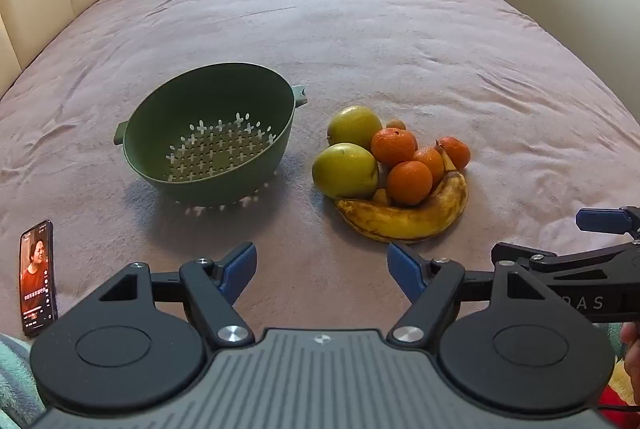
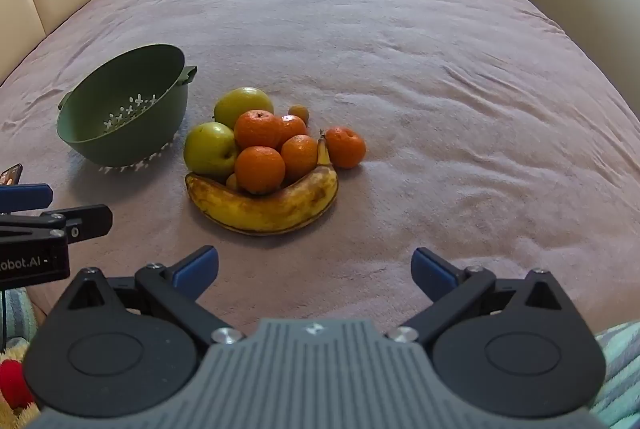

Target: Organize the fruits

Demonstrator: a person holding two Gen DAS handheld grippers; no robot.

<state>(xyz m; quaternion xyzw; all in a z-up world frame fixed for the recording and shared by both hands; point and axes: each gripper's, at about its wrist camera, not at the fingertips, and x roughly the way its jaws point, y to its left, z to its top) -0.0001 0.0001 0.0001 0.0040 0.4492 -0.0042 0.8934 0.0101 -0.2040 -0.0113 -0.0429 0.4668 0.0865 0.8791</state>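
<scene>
Fruits: my job, all heaped in one pile on the bedspread [image 2: 440, 69], none in the colander yet.
Left gripper [image 1: 322, 271]: my jaws stand wide, nothing between the blue pads, hanging low over the cloth just short of the pile.
Right gripper [image 2: 314, 269]: jaws also wide and empty, aimed a little right of the pile.
Banana [image 2: 264, 207]: nearest to both jaws, curved, brown-spotted, cradling the pile's near edge.
Mandarins: several, stacked; front mandarin [image 2: 259, 169] rests against the banana, lone mandarin [image 2: 345, 147] sits beside the banana stem.
Green apples: near apple [image 1: 345, 171] and far apple [image 1: 355, 127], on the pile's colander side, touching each other.
Small fruit: one brownish round piece [image 2: 299, 113] behind the pile, kind unclear.
Colander [image 1: 208, 133]: green, empty, tilted toward me, to the left of the pile, near but apart.
Phone [image 1: 37, 279]: lying at my far left, screen lit.
Risk, pile: I judge the banana props the mandarins; lifting it first could let them roll off across the soft cloth.
Risk, grip: the overripe banana likely bruises or splits under a hard pinch.
Risk, colander: already tilted on soft bedding, so a dropped apple may tip it.
Risk, arms: my grippers sit close together; reaching at once could knock them.
Writing: "obot.AI" on the left gripper's body in the right view; "AS" on the right gripper's body in the left view; phone text too small to read.
</scene>
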